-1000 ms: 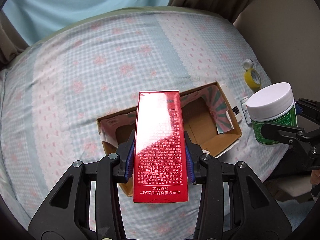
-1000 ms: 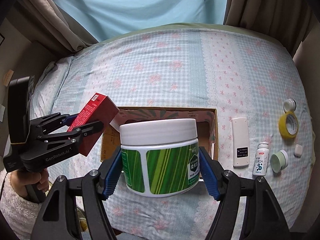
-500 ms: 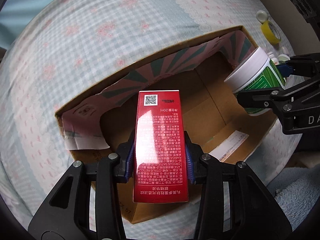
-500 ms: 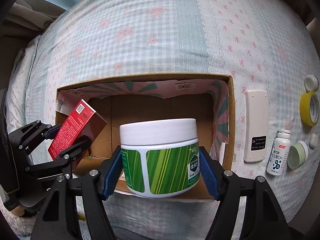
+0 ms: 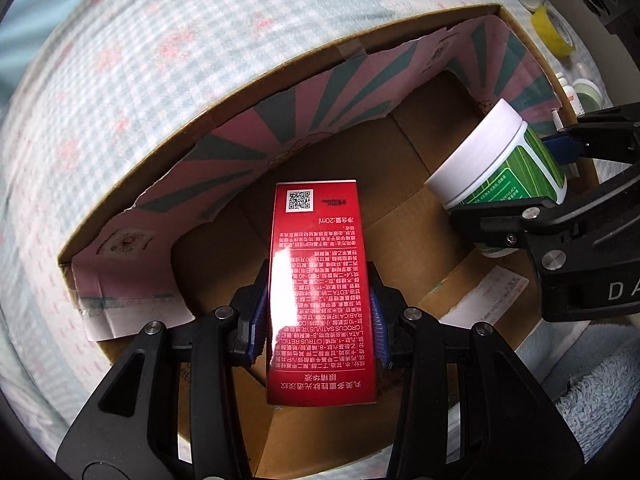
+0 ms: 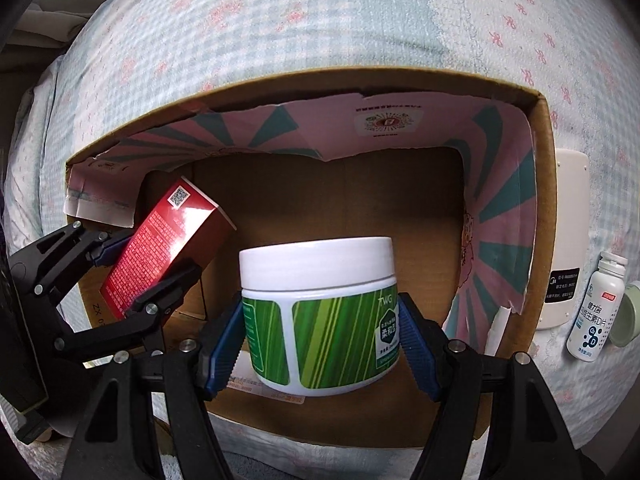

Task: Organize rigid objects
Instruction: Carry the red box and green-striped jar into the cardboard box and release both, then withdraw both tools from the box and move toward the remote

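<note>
An open cardboard box (image 5: 280,80) (image 6: 542,184) with pink-and-teal inner flaps lies on the bed. My left gripper (image 5: 318,316) is shut on a red carton (image 5: 320,288), held over the box's left half; it shows in the right wrist view (image 6: 160,248). My right gripper (image 6: 320,340) is shut on a green jar with a white lid (image 6: 320,312), held over the box's right half; it also shows in the left wrist view (image 5: 496,176). Whether either object touches the box floor is hidden.
Right of the box on the checked bedsheet lie a white remote (image 6: 568,240), a white pill bottle (image 6: 596,308), a pale green lid (image 6: 628,312) and a yellow tape roll (image 5: 554,32). A shipping label (image 5: 492,296) sits on the box's near flap.
Both grippers have moved forward and down from above the bed into the box opening, carrying the red carton and the green jar. The box now fills both views.
</note>
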